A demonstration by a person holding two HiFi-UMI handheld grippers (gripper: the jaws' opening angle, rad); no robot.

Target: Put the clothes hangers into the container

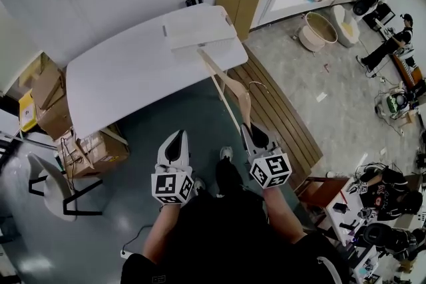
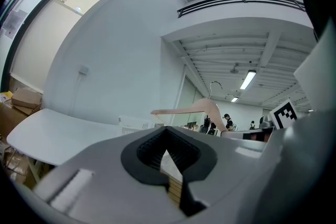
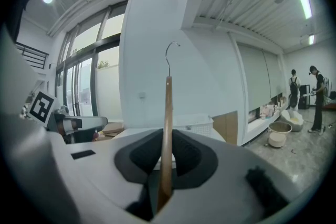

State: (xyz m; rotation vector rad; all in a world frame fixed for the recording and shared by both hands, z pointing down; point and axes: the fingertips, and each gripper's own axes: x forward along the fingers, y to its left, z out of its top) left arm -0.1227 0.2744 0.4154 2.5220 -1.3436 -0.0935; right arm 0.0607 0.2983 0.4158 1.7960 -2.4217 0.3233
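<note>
In the head view my right gripper [image 1: 248,128] is shut on one arm of a wooden clothes hanger [image 1: 228,85]. The hanger reaches up and away toward the white container [image 1: 198,30] on the far right end of the white table [image 1: 120,76]. The right gripper view shows the hanger [image 3: 167,113] edge-on between the pads, its metal hook on top, with the container [image 3: 197,126] beyond it. My left gripper [image 1: 176,138] hangs beside the right one, shut and holding nothing. In the left gripper view the hanger [image 2: 194,108] shows ahead, with the container [image 2: 137,124] behind it.
A slatted wooden bench [image 1: 279,116] runs along the table's right side, under the hanger. Cardboard boxes [image 1: 50,100] are stacked at the table's left end, near a white chair [image 1: 50,183]. People [image 1: 389,43] and a round tub [image 1: 319,30] are at the far right.
</note>
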